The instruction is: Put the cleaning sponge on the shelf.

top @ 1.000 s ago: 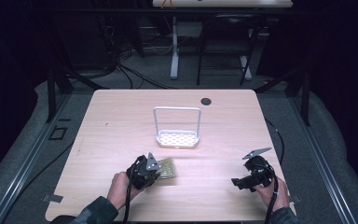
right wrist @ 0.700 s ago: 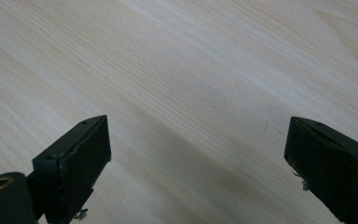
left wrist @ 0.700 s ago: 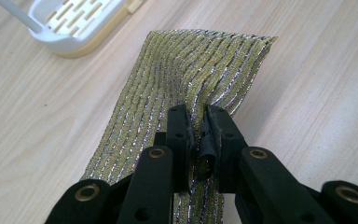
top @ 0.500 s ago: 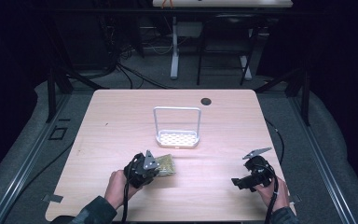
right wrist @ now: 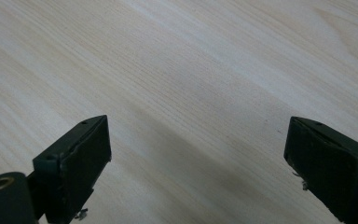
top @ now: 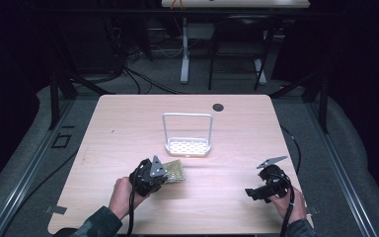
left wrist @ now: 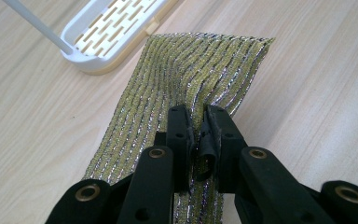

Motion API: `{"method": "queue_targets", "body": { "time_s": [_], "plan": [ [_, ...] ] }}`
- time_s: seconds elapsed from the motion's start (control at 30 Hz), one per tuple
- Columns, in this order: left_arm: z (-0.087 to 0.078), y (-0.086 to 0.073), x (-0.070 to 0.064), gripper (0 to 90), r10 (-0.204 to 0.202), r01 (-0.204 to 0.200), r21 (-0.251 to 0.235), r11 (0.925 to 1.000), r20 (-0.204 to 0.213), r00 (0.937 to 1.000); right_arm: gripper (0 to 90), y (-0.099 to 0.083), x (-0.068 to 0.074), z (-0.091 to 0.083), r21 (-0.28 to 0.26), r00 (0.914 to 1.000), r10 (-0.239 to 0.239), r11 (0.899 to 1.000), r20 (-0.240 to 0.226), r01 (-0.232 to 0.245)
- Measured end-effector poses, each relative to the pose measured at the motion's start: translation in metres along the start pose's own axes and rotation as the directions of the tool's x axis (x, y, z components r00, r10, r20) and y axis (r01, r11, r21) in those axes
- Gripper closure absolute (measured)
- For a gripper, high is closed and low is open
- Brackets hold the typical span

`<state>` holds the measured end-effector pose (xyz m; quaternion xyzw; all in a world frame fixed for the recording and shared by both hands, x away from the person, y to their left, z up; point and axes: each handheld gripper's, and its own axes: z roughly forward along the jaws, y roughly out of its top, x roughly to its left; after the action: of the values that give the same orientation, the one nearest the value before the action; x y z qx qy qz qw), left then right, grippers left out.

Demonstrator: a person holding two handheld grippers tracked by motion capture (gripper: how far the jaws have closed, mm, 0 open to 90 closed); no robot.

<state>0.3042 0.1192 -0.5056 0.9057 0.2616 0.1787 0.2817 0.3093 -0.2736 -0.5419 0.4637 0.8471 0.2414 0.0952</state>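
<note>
A yellow-green ribbed cloth with silver threads [left wrist: 191, 70] lies flat on the wooden table just in front of a small white rack. My left gripper [left wrist: 200, 119] is shut on a pinched fold near the cloth's middle; in the high view this gripper [top: 162, 174] sits at the cloth's [top: 173, 170] near-left edge. The white rack [top: 187, 146] has a slotted base and a tall wire hoop. My right gripper [right wrist: 198, 149] is open over bare wood, its jaws wide apart, and rests near the table's front right [top: 257, 190].
The rack's slotted base [left wrist: 107, 35] lies close beyond the cloth's far end. A dark round hole [top: 218, 107] marks the table's far side. Bare tabletop [top: 227, 173] spreads between the two grippers. The table's front edge runs just behind both hands.
The left gripper has shifted slightly right and forward over the cloth. The right gripper has stayed in place.
</note>
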Motion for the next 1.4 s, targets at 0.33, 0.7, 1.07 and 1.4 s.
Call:
{"method": "queue_targets", "body": {
  "time_s": [0.33,0.7,1.07,1.4],
  "plan": [
    [-0.002,0.008,0.0,80.7,0.027,-0.027,-0.002,0.9996,-0.007,0.9996,6.7,0.0,0.0,-0.001,0.0,1.0,0.004,1.0,-0.002,-0.004],
    [-0.004,0.02,0.001,80.9,0.053,-0.054,-0.018,0.9984,-0.021,0.9984,6.7,0.0,0.001,0.0,-0.001,1.0,0.004,1.0,-0.006,-0.004],
    [0.0,0.032,0.001,80.9,0.076,-0.076,-0.011,0.9971,-0.014,0.997,6.8,0.0,0.0,-0.001,-0.006,0.9999,0.007,1.0,-0.009,-0.007],
    [0.004,0.046,0.008,81.0,0.1,-0.101,-0.024,0.9947,-0.03,0.9945,7.2,0.002,0.005,-0.002,-0.011,0.9998,-0.02,1.0,0.002,0.02]
  ]
}}
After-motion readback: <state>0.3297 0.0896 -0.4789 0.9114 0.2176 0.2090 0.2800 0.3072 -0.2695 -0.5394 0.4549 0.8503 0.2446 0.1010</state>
